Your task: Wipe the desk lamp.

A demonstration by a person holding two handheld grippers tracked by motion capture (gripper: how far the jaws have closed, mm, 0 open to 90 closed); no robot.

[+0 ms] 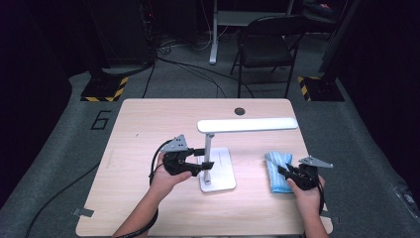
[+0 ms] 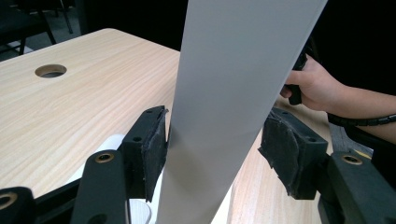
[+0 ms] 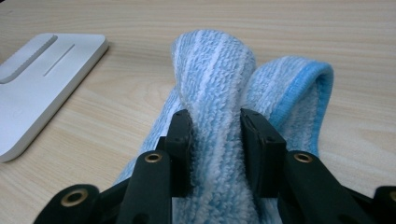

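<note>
A white desk lamp (image 1: pixel 247 124) stands mid-table on a flat base (image 1: pixel 220 171). From the left, my left gripper (image 1: pixel 205 158) reaches level to its upright post (image 1: pixel 209 148). In the left gripper view the post (image 2: pixel 224 93) fills the gap of the left gripper (image 2: pixel 212 154), and both pads (image 2: pixel 156 149) lie against it. A blue and white striped towel (image 1: pixel 277 161) lies folded to the right of the lamp. My right gripper (image 1: pixel 283 171) is at its near end. In the right gripper view the right gripper (image 3: pixel 215 140) pinches a raised fold of the towel (image 3: pixel 215 70).
The wooden table (image 1: pixel 148 124) has a round cable hole (image 1: pixel 239 111) near its far edge. The lamp's base (image 3: pixel 37 79) lies close to the left of the towel. A folding chair (image 1: pixel 267 44) and cables are on the floor beyond the table.
</note>
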